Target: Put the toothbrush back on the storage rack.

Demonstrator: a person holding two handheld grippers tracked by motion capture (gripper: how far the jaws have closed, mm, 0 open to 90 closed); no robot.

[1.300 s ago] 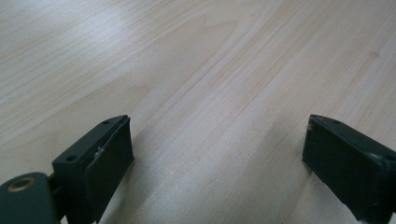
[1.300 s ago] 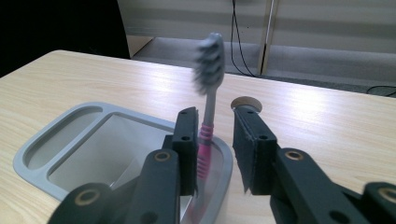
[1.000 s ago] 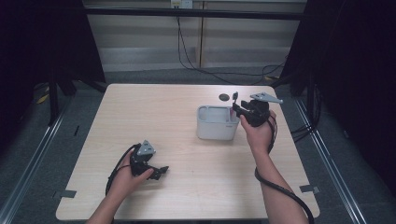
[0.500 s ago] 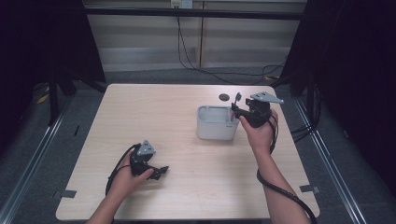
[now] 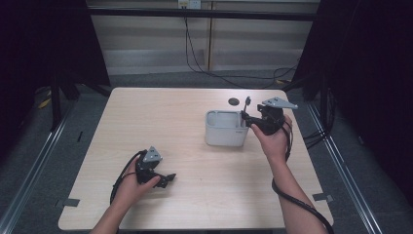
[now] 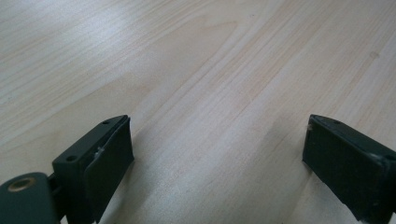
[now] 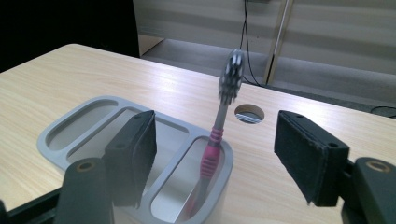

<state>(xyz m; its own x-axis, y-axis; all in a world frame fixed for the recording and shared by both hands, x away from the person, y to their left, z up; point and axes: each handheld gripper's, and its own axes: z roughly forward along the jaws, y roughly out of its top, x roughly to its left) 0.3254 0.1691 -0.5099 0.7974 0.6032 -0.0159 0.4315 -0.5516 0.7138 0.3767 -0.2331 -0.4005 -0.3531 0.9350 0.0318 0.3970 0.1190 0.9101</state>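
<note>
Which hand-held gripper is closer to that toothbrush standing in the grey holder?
The right. The right hand-held gripper sits open just beside the toothbrush, which stands in the grey holder. The left hand-held gripper rests open on the table, well away from it.

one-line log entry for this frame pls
left gripper: open, on table | right gripper: open, beside holder | toothbrush: standing in holder's end slot

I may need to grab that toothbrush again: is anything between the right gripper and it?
Nothing visible. The toothbrush stands in the end slot of the grey holder, and the right gripper is open with its jaws on either side of the handle.
</note>
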